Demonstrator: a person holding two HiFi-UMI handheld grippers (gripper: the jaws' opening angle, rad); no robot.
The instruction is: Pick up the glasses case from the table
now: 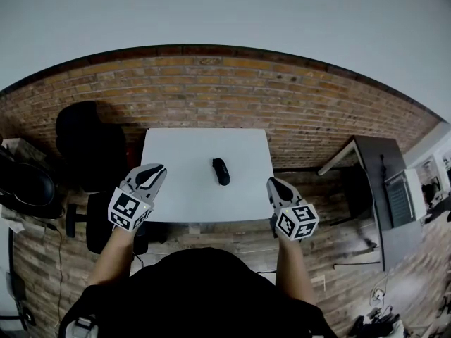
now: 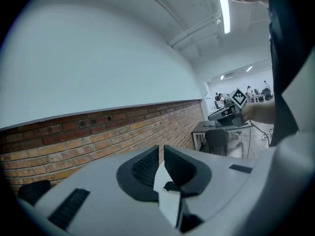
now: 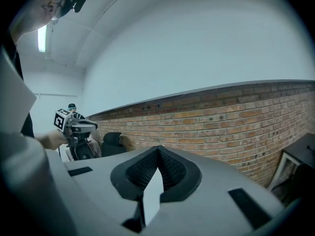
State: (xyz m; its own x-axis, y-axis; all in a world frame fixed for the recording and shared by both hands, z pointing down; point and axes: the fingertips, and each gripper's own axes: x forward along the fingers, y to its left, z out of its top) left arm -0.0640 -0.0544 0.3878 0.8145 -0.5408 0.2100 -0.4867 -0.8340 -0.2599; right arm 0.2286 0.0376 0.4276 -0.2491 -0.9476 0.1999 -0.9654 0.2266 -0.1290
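Presently I am only approaching: my right claw (image 1: pixel 272 182) is clenched on nothing and my left claw (image 1: pixel 158 170) is barely parted and empty, both short of the one black oblong glasses case (image 1: pixel 221 171) lying mid-way on the single white rectangular surface (image 1: pixel 180 189), so next, I judge, one claw must open and reach it.
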